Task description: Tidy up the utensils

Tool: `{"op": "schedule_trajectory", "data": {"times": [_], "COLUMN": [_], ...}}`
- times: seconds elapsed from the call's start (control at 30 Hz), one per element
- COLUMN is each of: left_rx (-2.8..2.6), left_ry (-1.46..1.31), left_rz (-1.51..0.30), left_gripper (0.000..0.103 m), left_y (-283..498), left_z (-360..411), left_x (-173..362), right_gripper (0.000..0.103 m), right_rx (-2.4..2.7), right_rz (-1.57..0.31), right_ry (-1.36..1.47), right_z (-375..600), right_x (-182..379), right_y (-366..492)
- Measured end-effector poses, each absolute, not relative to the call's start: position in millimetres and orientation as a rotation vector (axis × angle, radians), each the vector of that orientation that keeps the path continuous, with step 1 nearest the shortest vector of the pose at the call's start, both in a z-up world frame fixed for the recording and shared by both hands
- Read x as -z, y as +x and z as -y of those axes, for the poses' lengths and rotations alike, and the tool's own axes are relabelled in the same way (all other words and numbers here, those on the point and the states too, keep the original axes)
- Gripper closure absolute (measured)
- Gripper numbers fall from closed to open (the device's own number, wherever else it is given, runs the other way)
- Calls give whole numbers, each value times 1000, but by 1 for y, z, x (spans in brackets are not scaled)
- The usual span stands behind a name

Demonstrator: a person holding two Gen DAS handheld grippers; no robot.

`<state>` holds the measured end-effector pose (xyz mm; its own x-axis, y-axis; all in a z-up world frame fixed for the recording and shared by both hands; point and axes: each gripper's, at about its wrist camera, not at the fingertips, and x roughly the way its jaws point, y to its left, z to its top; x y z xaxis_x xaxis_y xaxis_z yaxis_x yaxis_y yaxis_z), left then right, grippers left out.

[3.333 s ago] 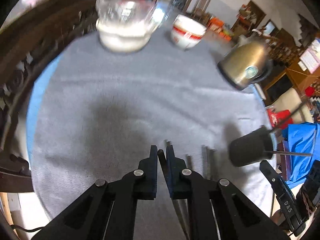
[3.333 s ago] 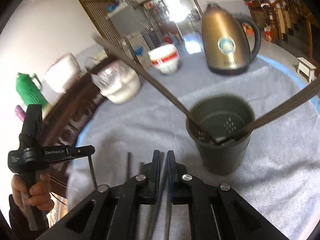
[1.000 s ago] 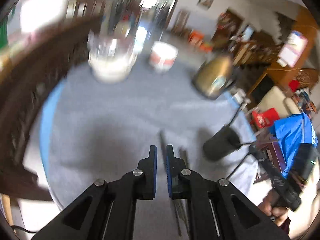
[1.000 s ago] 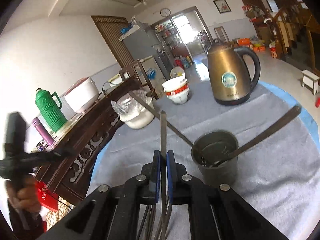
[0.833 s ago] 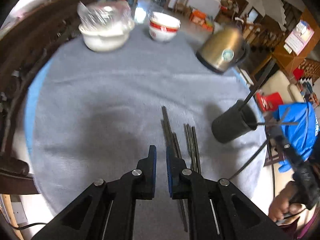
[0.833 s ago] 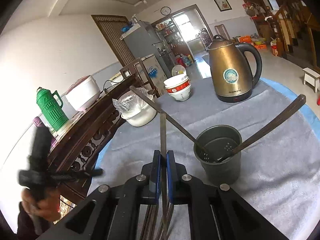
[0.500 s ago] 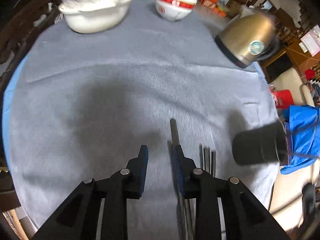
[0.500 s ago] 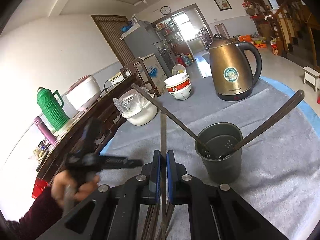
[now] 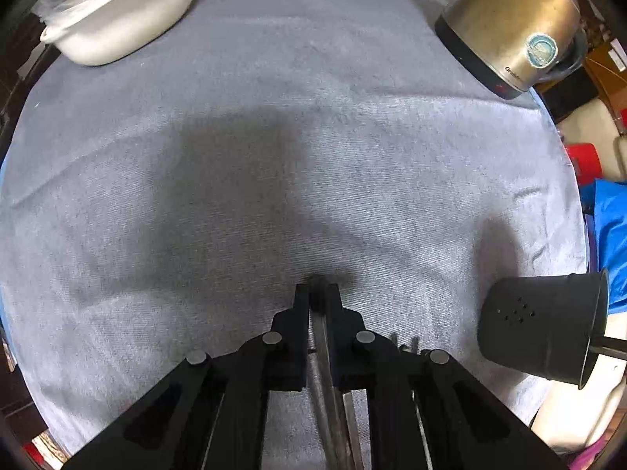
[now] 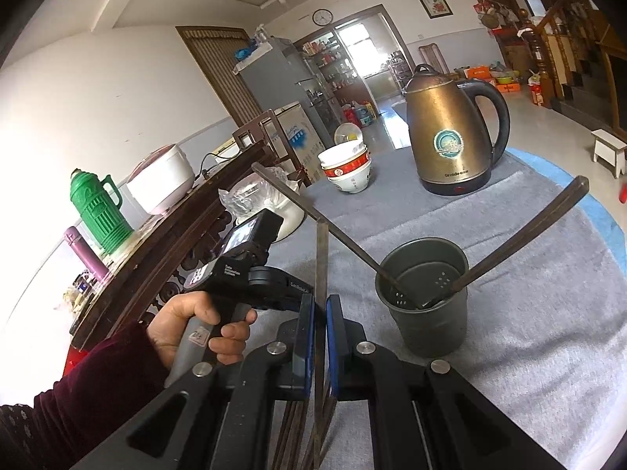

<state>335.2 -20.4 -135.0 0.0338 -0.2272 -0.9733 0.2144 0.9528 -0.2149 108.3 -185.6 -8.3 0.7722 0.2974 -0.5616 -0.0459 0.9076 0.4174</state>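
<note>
- Left wrist view: my left tool is pinched narrow on a chopstick low at centre, tip down at the grey desk cloth. The holder sits at right edge, partly cut off. The other sticks hide under the fingers; I may grab two.
- Right wrist view: my right tool clamps an upright chopstick at centre, the holder at right. Two leaning sticks could block entry.

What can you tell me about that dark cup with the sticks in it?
The dark cup is a dull grey-green, metal-looking cylinder standing upright on the grey cloth, in front of the brass-coloured kettle. Small drain holes pierce its wall and its inner floor. Two long dark chopsticks lean out of it in opposite directions, tips at the bottom. Neither gripper touches it.
</note>
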Motion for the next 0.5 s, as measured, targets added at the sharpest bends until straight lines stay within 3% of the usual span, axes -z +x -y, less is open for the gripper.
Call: {"op": "schedule_trajectory", "data": {"times": [0.17, 0.5], "left_rx": [383, 485], "left_ry": [-45, -59], "left_rz": [-1420, -1106], "left_gripper": [97, 97], "left_y": [320, 253], "left_z": [15, -11], "left_x": [106, -27], "right_gripper": [97, 97], "right_rx": [-186, -155], "right_rz": [-641, -522], "right_ry": [375, 381], "right_z": [183, 193], "right_x": [1, -31], "right_y": [102, 88]}}
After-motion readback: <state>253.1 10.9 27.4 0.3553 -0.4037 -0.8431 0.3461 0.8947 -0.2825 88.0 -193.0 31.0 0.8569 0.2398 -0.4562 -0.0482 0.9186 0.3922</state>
